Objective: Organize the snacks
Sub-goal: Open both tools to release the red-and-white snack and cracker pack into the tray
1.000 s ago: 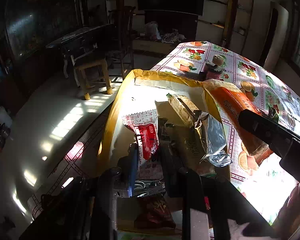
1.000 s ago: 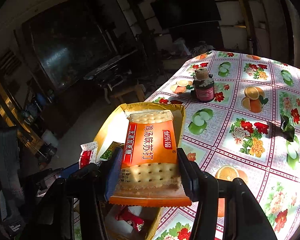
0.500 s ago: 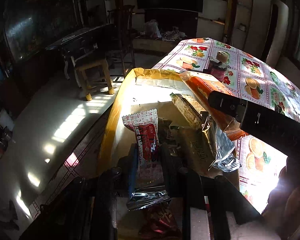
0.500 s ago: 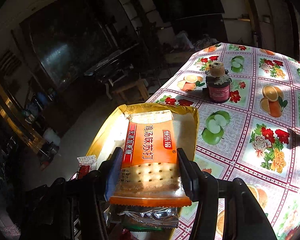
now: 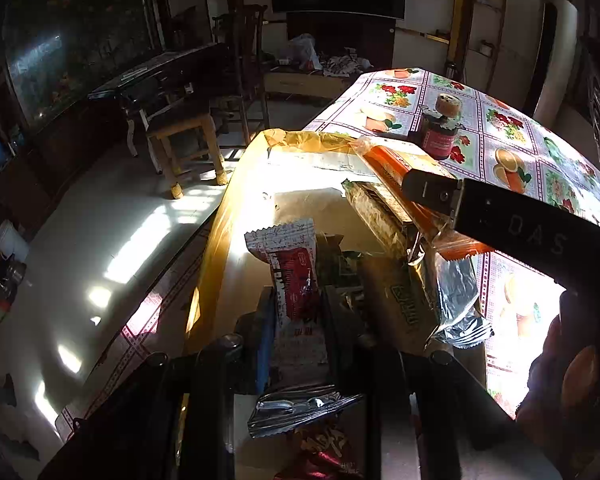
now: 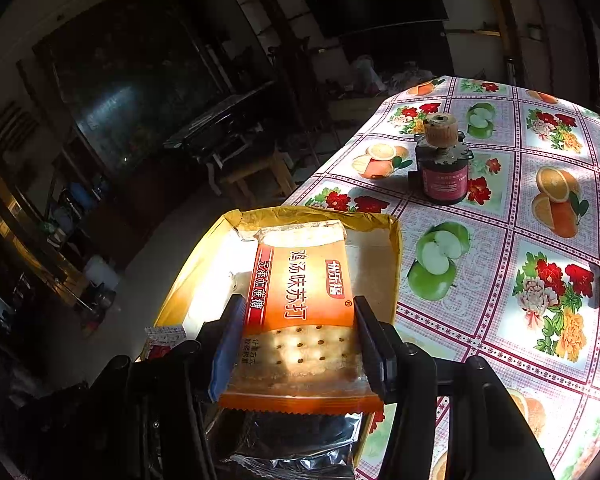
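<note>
The right gripper [image 6: 296,344] grasps an orange cracker packet [image 6: 300,304] with red Chinese letters; its two fingers press on the long sides of the packet, near the lower end where the crackers show through a clear window. The packet is held above a shallow cardboard box [image 6: 396,256] with yellow tape on its rim, and its far end reaches over the inside of the box. The box stands at the edge of a table covered with a fruit-and-flower oilcloth [image 6: 500,280]. Under the packet a silver foil wrapper [image 6: 292,440] is visible.

In the left wrist view, the left gripper [image 5: 300,320] is clenched on a red and white snack sachet [image 5: 296,280], which stands upright between the narrow jaws over the near part of the same box [image 5: 228,216]. Just beside it, on the right, a brown snack pack with green letters [image 5: 404,304] and a silver foil wrapper [image 5: 456,292] lean together inside the box. Below the sachet lies a red wrapped snack [image 5: 324,452]. The orange packet [image 5: 396,164] and the dark finger [image 5: 500,216] of the right gripper come into this view from the right, above the box.

On the oilcloth, beyond the box, stands a small dark jar with a red label and a cork-like top [image 6: 444,164], well apart from both grippers.
</note>
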The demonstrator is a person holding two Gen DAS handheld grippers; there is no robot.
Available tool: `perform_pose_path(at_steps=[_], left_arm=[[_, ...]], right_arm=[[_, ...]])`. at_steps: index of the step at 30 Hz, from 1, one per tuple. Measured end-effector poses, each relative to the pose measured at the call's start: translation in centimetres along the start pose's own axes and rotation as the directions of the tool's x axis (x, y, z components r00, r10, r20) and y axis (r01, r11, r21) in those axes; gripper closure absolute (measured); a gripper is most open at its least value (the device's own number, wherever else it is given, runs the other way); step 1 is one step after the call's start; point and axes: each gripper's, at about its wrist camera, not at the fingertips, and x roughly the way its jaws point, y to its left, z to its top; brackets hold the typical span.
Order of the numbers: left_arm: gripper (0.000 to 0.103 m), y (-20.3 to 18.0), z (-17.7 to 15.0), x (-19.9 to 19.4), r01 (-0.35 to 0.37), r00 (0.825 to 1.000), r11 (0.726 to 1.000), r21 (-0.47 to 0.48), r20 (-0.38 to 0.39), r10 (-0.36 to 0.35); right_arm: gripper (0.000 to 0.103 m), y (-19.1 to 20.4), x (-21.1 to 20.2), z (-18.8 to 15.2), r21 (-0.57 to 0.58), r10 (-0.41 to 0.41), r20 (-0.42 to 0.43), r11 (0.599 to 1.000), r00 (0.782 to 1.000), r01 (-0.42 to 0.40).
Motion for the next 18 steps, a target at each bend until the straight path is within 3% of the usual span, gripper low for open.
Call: perform_pose_path(at_steps=[15,18], left_arm=[[0.081,-1.3,0.4,1.5,0.002,0.999,0.999,0.044,-0.039,0.0],[0.073,-1.4,0.4,1.8,-0.003,0.999,0.999,0.053,-0.052,0.006]], right_arm=[[0.045,-0.6,1.9,0.7,-0.001,-0.02,-0.048,1.0,0.999,0.02],[0.045,-0.6,2.0,0.7,0.002,-0.018,-0.055,1.0,0.998,0.018]])
